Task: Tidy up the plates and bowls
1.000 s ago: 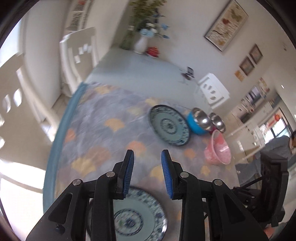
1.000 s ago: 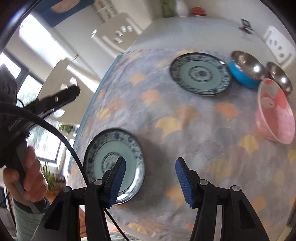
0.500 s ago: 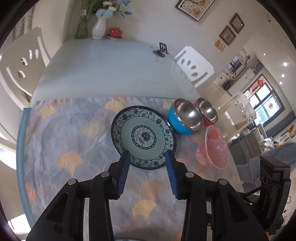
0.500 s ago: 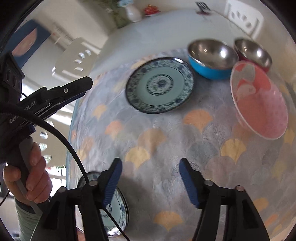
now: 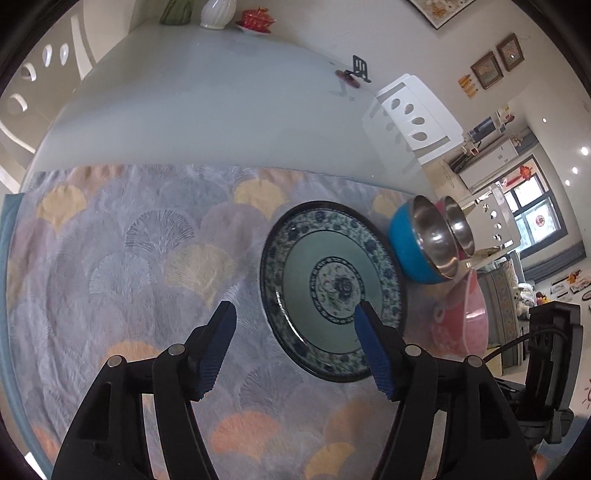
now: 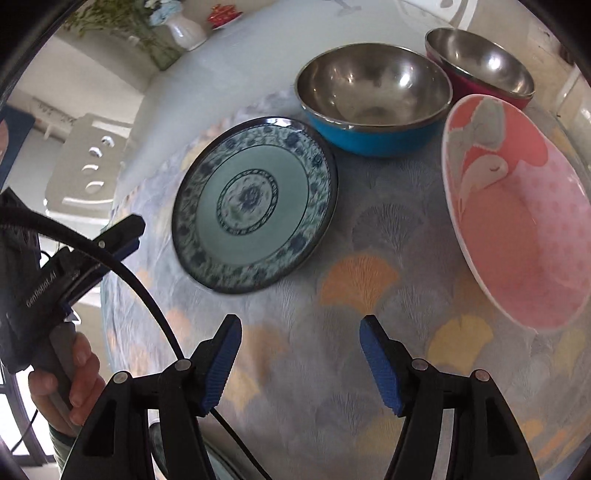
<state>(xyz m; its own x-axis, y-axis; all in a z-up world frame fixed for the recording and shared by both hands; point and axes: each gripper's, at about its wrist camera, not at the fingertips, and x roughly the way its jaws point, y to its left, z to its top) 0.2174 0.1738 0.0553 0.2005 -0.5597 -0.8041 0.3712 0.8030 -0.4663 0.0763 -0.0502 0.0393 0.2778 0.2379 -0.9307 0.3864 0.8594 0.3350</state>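
Note:
A blue-and-white patterned plate [image 5: 332, 291] [image 6: 255, 206] lies flat on the fan-patterned cloth [image 5: 129, 258]. To its right stand a blue bowl with a steel inside [image 5: 421, 243] [image 6: 373, 96], a red steel bowl [image 5: 460, 229] [image 6: 480, 62] and a pink flamingo bowl [image 5: 469, 321] [image 6: 517, 206]. My left gripper [image 5: 294, 321] hovers over the plate's near left rim, its jaws opening and touching nothing. My right gripper [image 6: 301, 328] stands open above bare cloth, between the plate and the pink bowl.
The bare glass tabletop [image 5: 203, 103] stretches beyond the cloth, with a white vase [image 5: 218, 13], a red lidded pot [image 5: 255, 16] and a small black stand [image 5: 360, 70] at its far end. White chairs [image 5: 413, 118] flank the table. A hand [image 6: 74, 376] grips the left tool's handle.
Both grippers have come forward and down toward the far plate and the bowls. The near plate has slipped out of view. The left jaws have spread much wider, the right ones a little.

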